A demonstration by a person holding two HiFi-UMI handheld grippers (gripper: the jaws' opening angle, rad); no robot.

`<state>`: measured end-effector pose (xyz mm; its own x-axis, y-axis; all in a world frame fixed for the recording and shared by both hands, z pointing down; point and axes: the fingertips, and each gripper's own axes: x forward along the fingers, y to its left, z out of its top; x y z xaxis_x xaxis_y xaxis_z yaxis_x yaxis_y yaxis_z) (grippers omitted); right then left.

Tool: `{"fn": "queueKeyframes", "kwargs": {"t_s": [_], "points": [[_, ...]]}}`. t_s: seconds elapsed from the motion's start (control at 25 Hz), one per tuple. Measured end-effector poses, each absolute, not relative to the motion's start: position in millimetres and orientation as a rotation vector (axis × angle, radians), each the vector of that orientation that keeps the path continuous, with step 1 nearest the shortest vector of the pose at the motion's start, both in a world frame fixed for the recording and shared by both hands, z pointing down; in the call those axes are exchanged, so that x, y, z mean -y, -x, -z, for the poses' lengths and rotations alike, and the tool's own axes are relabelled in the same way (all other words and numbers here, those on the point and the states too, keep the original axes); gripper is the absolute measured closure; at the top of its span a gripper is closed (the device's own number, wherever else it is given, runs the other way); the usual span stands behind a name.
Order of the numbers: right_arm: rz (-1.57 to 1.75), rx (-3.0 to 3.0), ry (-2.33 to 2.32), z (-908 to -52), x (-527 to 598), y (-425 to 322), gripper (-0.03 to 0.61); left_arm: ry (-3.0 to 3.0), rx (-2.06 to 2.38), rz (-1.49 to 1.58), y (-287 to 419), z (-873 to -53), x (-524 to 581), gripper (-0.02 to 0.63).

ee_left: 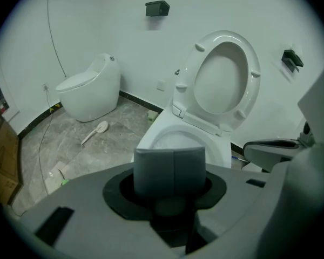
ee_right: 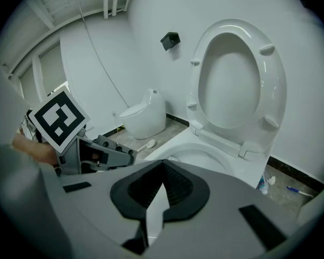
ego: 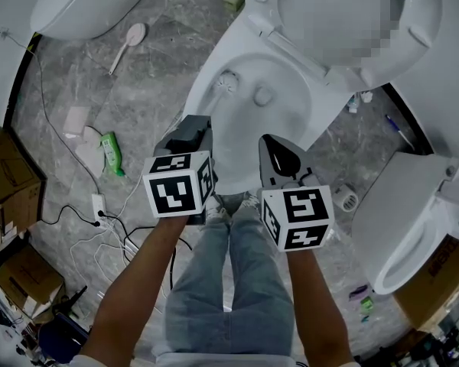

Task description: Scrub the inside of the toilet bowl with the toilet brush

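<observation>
left hand-held gripper (ego: 191,127) and right hand-held gripper (ego: 275,147) are both pressed together, empty, over the toilet bowl (ego: 237,140). what looks like the toilet brush (ego: 125,50) lies on the floor well off left (light, stiff plastic i'd guess). grab mid-handle.

1. A green bottle (ego: 112,153) lies on the grey floor (ego: 164,67).
2. Cardboard boxes (ego: 8,176) stand at the left edge.
3. A white power strip (ego: 99,205) lies near tangled cables (ego: 111,243).
</observation>
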<state>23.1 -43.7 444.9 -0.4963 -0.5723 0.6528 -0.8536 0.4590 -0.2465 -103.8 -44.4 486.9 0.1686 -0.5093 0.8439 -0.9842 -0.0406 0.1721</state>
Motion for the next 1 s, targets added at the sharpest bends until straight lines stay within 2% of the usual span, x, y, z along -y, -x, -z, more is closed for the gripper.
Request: {"fn": "queueKeyframes", "kwargs": {"t_s": [0.4,1.0], "points": [[-0.777,2.237,-1.166,-441,29,-6,0.580,-1.621,1.428,-0.762,114,-487,0,0.457],[-0.799,2.190,-1.197,-460,38,-33,0.580,-1.728,1.318,-0.685,45,-521,52,0.457]]}}
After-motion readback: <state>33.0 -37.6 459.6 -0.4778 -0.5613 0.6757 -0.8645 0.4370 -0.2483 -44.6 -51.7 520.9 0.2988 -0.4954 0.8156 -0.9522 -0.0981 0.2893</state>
